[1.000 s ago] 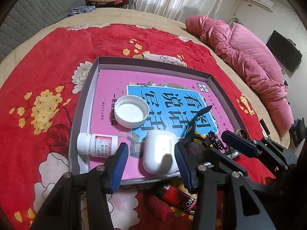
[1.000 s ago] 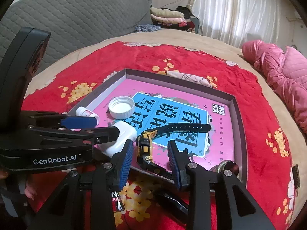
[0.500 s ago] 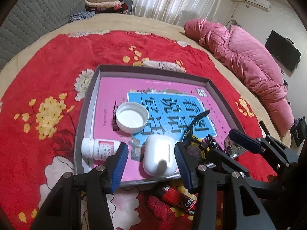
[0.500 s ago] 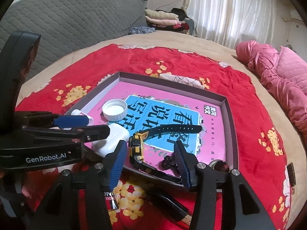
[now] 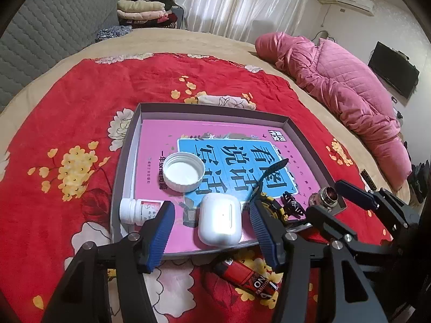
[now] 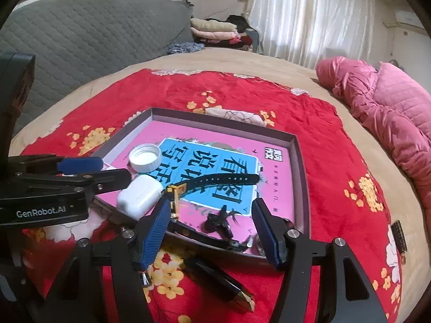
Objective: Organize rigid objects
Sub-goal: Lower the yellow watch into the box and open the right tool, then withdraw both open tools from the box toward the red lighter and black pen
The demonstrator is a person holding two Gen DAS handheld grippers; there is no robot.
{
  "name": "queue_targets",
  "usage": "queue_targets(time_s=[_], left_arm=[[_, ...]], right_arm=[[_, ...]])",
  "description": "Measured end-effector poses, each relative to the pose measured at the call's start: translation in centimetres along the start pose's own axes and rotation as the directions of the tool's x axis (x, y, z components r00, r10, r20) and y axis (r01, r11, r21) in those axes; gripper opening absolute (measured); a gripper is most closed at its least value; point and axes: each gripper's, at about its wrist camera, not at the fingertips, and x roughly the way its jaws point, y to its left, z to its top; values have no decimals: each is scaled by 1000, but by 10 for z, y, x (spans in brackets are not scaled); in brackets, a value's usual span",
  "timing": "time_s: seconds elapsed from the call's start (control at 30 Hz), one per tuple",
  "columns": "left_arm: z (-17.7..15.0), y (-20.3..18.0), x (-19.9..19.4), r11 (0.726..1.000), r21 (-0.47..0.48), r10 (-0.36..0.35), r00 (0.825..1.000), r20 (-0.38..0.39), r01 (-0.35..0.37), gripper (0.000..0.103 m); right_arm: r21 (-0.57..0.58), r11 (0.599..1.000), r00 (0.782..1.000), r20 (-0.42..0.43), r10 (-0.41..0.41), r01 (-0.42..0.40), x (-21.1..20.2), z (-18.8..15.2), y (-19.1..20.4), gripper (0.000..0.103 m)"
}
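Note:
A grey shallow tray (image 5: 126,145) holds a pink book, a white cap (image 5: 183,172), a white pill bottle (image 5: 137,211), a white earbud case (image 5: 219,219), a black and yellow watch (image 6: 212,181), a black hair clip (image 6: 219,220) and a small metal jar (image 5: 327,196). My left gripper (image 5: 210,231) is open, its fingers either side of the earbud case near the tray's front edge. My right gripper (image 6: 210,231) is open and empty, just in front of the hair clip and the watch.
A red tube (image 5: 245,274) and a black stick with a gold tip (image 6: 218,282) lie on the red flowered blanket (image 5: 67,123) in front of the tray. A pink quilt (image 5: 336,80) lies at the right. A grey padded headboard (image 6: 80,32) stands at the back left.
My right gripper has opened wide, let go of the watch and drawn back; the watch now lies in the tray. My left gripper has pulled back a little from the earbud case.

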Motion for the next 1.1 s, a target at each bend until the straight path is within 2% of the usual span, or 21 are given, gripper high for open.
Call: queue_targets(time_s=[0.23,0.33,0.37,0.8,0.93,1.1], left_arm=[[-1,-3,-10,1000,13,27,999,24,-28,60],[-2,-4,-13,999,18,36,999,25,-36,71],[-3,-4,-14,999,19,40,999,27,-41,72],[-9,-3,-34,999,19,35,998,48,-36,72],[-15,-4,-36,999,20,27,999,27,-28,72],[-25,-13,-35,1000,13,0,1000,-24,0,72]], right_arm=[[6,1000,1000,10,-19,19,-10,1,-6,66],[-5,1000,999,20,-28,28,-16,2,-5,67],[-5,1000,999,22,-27,27,-17,2,-5,67],[-10,1000,998,64,-25,26,-48,0,-13,69],[-7,1000,999,53,-6,6,-57,-10,-19,74],[-29,1000,999,37,1,0,-66,-25,-20,75]])
